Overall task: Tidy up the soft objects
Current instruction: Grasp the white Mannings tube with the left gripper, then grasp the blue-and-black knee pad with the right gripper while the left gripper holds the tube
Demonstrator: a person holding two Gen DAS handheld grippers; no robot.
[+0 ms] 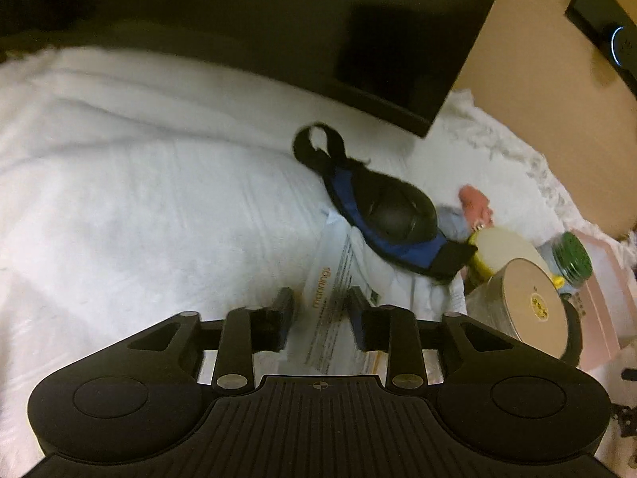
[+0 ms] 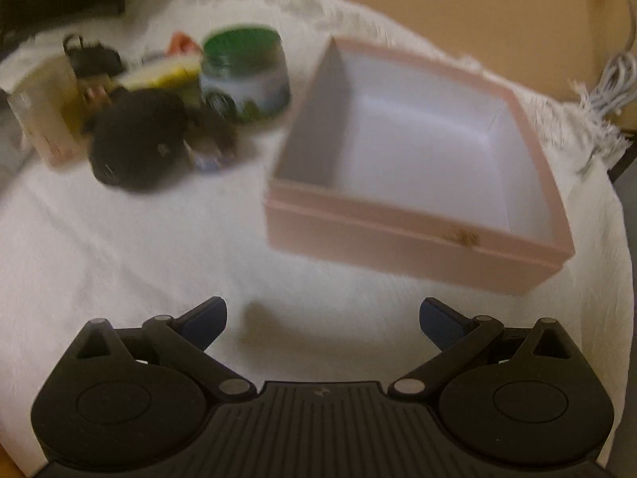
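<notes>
A blue and black knee pad (image 1: 392, 219) with black straps lies on the white cloth, ahead and right of my left gripper (image 1: 320, 304). That gripper is open and empty, its fingers either side of a white printed packet (image 1: 336, 279). A pink soft item (image 1: 473, 201) lies behind the pad. In the right wrist view an open pink box (image 2: 414, 235) with a white empty inside stands ahead right of my right gripper (image 2: 322, 318), which is wide open and empty. A black soft lump (image 2: 135, 139) lies ahead left.
Round tins (image 1: 533, 298), a yellow-rimmed container (image 1: 497, 251) and a green-lidded jar (image 2: 245, 75) crowd beside the box. A dark monitor (image 1: 278, 20) hangs over the far side. A white cable (image 2: 613, 83) lies off the cloth's fringed edge at the right.
</notes>
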